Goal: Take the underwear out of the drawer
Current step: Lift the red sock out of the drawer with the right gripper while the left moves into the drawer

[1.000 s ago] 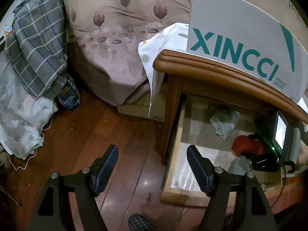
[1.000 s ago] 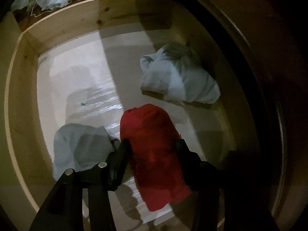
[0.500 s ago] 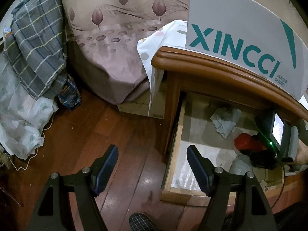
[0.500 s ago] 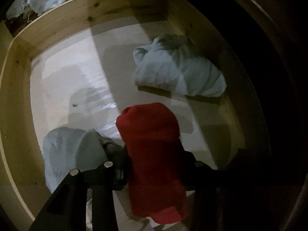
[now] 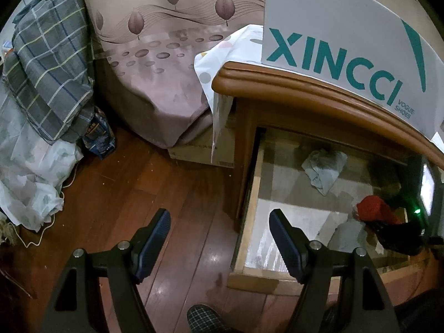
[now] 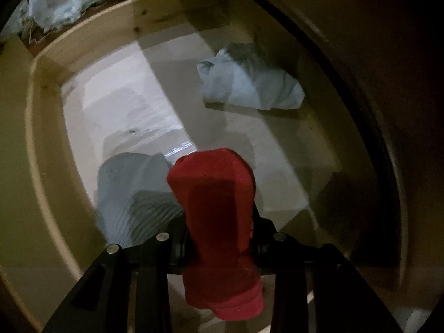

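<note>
Right gripper [image 6: 222, 238] pinching the red underwear [image 6: 219, 222] over the open drawer [image 6: 91, 44], fingers closing with the cloth bunched tight between them, pads hidden behind the fabric. Left gripper [image 5: 219, 238] hanging spread wide and empty above the wooden floor [image 5: 144, 194], just beside the drawer's front corner. Likely trouble from here: a loose lower fold below the fingers, free to drag over the drawer's front edge and catch on the way out; a grip on only an outer layer, letting the roll unfurl and slip; the overhanging nightstand top [image 5: 319, 94] close above, in the path of a careless lift; and the grey garment [image 6: 133, 191] lying right alongside, touching or nearly so, apt to be snagged and pulled along. Dim light inside the drawer, making the contact hard to judge. As for looks: bright red, soft knit, rolled into a thick stubby bundle, rounded at the far end, a hem or band at the near end hanging under the fingers. Apparently raised off the pale drawer liner, though not surely. Pale blue crumpled piece [image 6: 249, 86] farther back, well apart, untouched.
</note>
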`<state>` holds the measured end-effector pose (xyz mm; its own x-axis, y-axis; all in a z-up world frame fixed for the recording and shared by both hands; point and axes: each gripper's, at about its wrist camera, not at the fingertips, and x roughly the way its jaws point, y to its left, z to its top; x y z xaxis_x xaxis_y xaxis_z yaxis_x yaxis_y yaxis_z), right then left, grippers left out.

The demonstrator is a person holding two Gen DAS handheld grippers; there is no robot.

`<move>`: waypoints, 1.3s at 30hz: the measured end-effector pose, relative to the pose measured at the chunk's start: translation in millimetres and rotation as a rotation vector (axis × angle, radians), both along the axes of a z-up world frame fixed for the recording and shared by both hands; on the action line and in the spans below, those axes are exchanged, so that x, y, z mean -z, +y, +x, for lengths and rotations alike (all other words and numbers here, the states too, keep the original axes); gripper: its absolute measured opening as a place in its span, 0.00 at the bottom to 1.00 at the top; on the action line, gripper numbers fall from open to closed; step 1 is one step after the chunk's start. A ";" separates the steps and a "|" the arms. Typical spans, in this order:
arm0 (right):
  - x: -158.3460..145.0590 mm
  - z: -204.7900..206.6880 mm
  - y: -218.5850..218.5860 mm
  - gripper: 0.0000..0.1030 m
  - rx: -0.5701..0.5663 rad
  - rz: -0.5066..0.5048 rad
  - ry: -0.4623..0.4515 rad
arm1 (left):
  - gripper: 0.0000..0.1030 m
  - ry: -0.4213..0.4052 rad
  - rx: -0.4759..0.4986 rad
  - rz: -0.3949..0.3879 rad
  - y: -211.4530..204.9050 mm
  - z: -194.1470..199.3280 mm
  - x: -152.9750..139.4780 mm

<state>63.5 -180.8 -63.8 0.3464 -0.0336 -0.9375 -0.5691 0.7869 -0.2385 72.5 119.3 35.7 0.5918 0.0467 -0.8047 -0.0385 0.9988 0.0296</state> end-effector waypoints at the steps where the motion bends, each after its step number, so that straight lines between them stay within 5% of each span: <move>1: -5.1 -2.9 -2.4 0.30 0.020 0.022 -0.002 | 0.73 0.003 -0.002 0.003 -0.2 0.2 0.3; 25: -98.1 -39.6 -36.4 0.30 0.449 0.301 -0.210 | 0.73 0.021 0.026 0.044 -10.4 0.9 4.4; 33: -121.9 -51.8 -63.4 0.30 0.588 0.397 -0.251 | 0.73 0.015 0.160 0.127 -46.5 0.9 2.3; 39: -147.5 -58.8 -79.2 0.30 0.637 0.443 -0.295 | 0.73 0.062 0.314 0.116 -95.4 0.7 10.0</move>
<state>4.8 -259.9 83.6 0.6198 0.0442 -0.7835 0.0550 0.9935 0.0996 73.2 23.9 25.7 0.5421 -0.0365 -0.8395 0.2755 0.9516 0.1365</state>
